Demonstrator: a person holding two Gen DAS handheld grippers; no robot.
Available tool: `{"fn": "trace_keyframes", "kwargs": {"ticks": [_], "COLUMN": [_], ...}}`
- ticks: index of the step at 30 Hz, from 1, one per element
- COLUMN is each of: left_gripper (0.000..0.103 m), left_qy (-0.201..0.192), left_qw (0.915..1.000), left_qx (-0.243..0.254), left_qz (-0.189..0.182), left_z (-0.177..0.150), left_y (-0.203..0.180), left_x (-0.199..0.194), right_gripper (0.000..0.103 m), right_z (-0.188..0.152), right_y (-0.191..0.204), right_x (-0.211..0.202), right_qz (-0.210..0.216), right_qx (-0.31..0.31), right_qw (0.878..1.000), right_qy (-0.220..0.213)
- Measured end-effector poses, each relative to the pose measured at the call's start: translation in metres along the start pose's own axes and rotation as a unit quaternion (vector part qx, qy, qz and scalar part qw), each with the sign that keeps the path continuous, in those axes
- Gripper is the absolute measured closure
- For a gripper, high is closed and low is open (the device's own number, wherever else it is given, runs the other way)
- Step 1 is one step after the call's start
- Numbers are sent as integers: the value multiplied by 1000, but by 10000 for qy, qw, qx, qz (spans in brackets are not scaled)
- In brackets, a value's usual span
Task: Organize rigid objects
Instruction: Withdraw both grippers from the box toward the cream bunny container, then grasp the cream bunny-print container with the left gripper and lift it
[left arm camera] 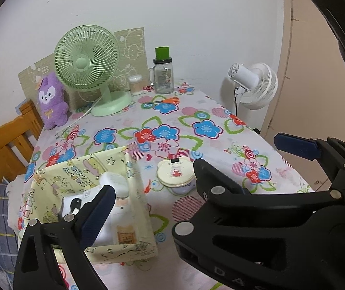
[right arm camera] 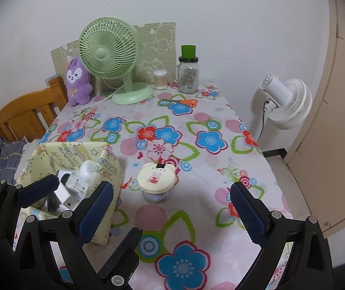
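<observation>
Table (right arm camera: 221,193): fabric box (right arm camera: 104,166) near left, holding chargers (right arm camera: 75,186); round case (right arm camera: 156,177) just right; fan (right arm camera: 109,53), jar (right arm camera: 188,76) far.

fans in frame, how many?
2. The green desk fan stands at the back of the table, beside the purple plush. The white fan stands on the floor off the table's right edge. None seem hidden.
</observation>
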State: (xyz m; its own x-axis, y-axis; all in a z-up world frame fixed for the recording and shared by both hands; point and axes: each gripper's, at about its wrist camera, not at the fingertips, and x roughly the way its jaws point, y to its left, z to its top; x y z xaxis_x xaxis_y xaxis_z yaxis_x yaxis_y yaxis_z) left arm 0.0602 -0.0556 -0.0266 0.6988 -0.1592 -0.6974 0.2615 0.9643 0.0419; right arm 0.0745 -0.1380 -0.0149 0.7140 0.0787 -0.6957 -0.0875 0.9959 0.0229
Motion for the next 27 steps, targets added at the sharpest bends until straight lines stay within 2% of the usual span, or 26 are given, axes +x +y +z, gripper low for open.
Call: {"fn": "trace_keyframes", "kwargs": {"ticks": [18, 27], "left_gripper": [3, 3], "left_qy": [94, 135], "left_qw": [9999, 9997], "left_qx": [-9, -208], "left_qz": [-142, -78], "left_z": [8, 10], "left_y": [-28, -35], "left_x": [30, 50], "right_gripper": [4, 4], "right_z": [0, -1], "right_y": [-36, -48], "right_x": [19, 34], "right_qz": [-98, -111], "right_qx": [-33, -37], "right_qw": [9999, 9999], "right_qy": [-16, 30]}}
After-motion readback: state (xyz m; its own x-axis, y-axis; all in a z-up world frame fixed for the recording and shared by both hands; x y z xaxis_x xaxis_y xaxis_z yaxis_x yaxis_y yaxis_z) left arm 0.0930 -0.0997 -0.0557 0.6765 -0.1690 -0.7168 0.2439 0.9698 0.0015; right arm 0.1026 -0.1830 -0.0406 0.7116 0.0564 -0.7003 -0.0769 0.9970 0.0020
